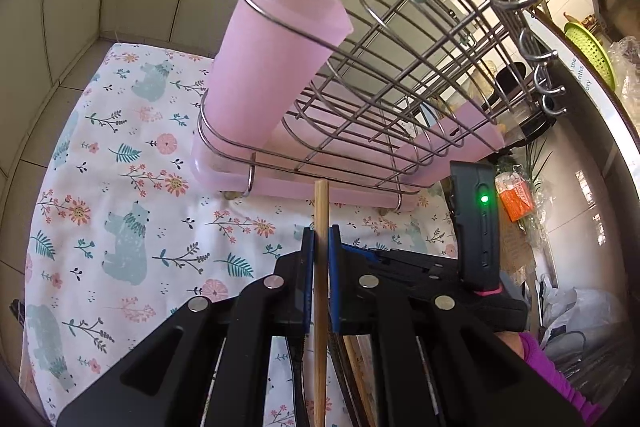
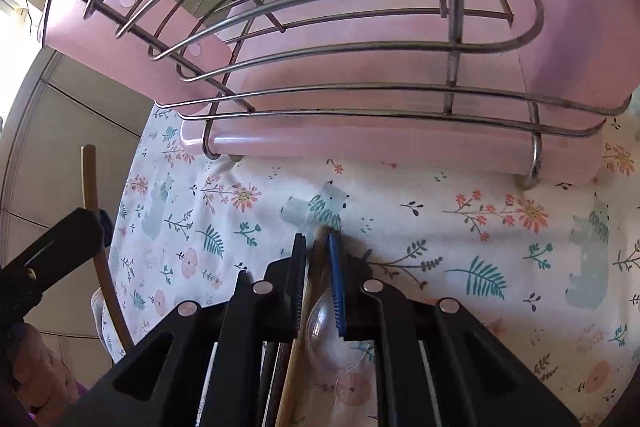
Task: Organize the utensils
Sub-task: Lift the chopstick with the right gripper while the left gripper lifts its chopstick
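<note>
Left gripper (image 1: 320, 239) jaws pinch an upright wooden chopstick (image 1: 321, 211), the pink cup (image 1: 272, 59) lying toward 11 o'clock

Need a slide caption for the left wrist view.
Left tool grips a light wooden chopstick before the pink plastic utensil cup in the wire dish rack.

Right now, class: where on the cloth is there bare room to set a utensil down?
Bare floral cloth lies left of the pink cup and in front of the drip tray. The wire rack is crowded, and utensils lie beneath the left gripper.
</note>
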`<state>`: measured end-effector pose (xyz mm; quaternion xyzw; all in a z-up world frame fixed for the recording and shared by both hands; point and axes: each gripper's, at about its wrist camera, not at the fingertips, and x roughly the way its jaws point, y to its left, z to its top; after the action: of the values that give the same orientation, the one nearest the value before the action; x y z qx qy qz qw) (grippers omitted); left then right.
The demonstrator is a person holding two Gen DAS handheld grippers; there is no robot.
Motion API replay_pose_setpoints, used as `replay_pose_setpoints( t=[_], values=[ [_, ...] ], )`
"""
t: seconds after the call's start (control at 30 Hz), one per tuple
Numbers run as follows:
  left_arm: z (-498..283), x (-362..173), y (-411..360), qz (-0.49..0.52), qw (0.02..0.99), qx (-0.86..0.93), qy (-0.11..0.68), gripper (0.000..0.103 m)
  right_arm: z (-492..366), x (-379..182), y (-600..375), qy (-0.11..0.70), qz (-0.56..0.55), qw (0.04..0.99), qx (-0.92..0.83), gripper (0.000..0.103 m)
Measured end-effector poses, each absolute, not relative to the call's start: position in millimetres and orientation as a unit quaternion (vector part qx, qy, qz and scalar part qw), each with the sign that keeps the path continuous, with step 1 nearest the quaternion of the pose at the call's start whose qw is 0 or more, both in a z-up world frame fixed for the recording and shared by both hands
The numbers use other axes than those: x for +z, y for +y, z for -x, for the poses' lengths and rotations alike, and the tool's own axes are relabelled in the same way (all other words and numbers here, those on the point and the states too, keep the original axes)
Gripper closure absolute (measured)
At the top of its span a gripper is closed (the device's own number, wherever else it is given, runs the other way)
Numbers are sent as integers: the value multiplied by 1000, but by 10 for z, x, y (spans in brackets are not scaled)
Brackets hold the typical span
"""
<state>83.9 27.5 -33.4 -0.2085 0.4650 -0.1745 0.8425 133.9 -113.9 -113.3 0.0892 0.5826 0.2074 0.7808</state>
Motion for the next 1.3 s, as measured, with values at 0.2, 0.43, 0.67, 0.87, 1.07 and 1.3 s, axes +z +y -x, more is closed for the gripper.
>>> replay_pose_setpoints(
  t=[0.2,0.43,0.67,0.87,1.07,1.3],
  values=[
    [-718,-199,425,211,851,-172,448,97,-1218,-1044,-1109,550,-104,800,218,94],
    [-518,103,539,212,878,-162,396,97,-977,-475,-1279,459,-129,844,246,95],
    [-336,337,391,192,908,-160,335,97,-666,60,-1485,368,-137,884,252,96],
    [-181,463,300,174,923,-163,301,97,-375,393,-1610,287,-126,918,244,96],
    [-71,486,260,170,929,-169,281,97,-222,512,-1686,259,-117,928,240,96],
    [-41,365,167,158,927,-171,294,97,-65,501,-1671,244,-103,933,242,96]
  ],
)
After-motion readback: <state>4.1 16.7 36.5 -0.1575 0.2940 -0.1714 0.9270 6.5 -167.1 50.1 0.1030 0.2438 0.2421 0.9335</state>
